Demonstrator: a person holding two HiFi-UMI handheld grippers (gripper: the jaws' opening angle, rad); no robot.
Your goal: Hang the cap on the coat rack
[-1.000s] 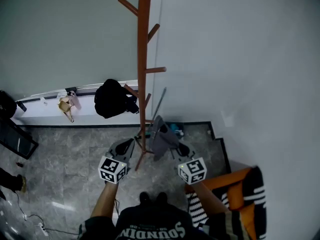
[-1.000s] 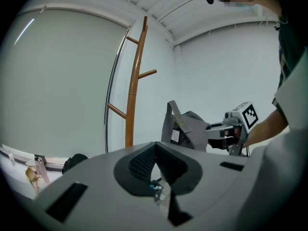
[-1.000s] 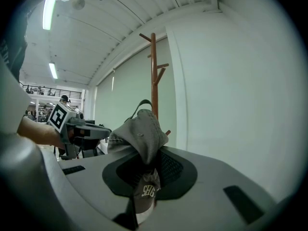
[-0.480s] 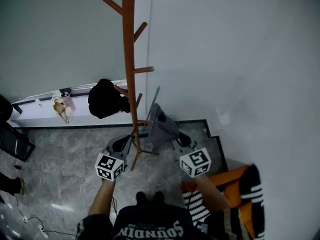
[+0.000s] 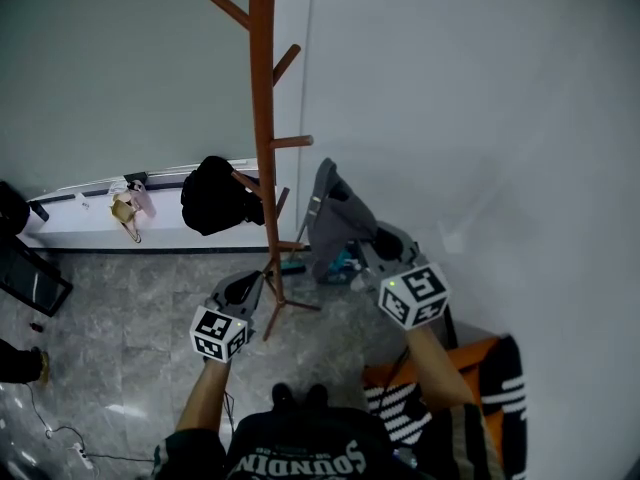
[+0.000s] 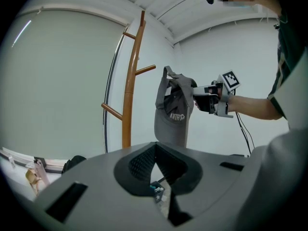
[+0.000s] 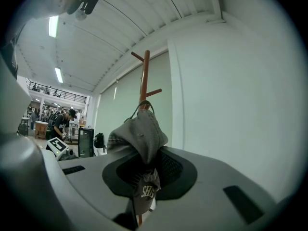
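A grey cap (image 5: 335,213) hangs from my right gripper (image 5: 372,240), which is shut on its fabric. The cap is held up just right of the brown wooden coat rack (image 5: 263,118), level with a middle peg and apart from it. In the right gripper view the cap (image 7: 139,134) drapes over the jaws and its back strap stands in front of the rack pole (image 7: 145,76). My left gripper (image 5: 248,288) stays low by the rack's foot, shut and empty. From the left gripper view the cap (image 6: 173,114) and right gripper (image 6: 198,96) show right of the rack (image 6: 129,95).
A black bag (image 5: 212,196) hangs on a low peg of the rack. A white ledge (image 5: 80,223) runs along the wall with a small brown bag (image 5: 128,211) on it. An orange and striped thing (image 5: 480,368) lies at the lower right, and small items sit on the floor by the rack's base.
My right gripper has risen with the cap, from near the rack's base up to the height of its middle pegs. The left gripper has stayed put.
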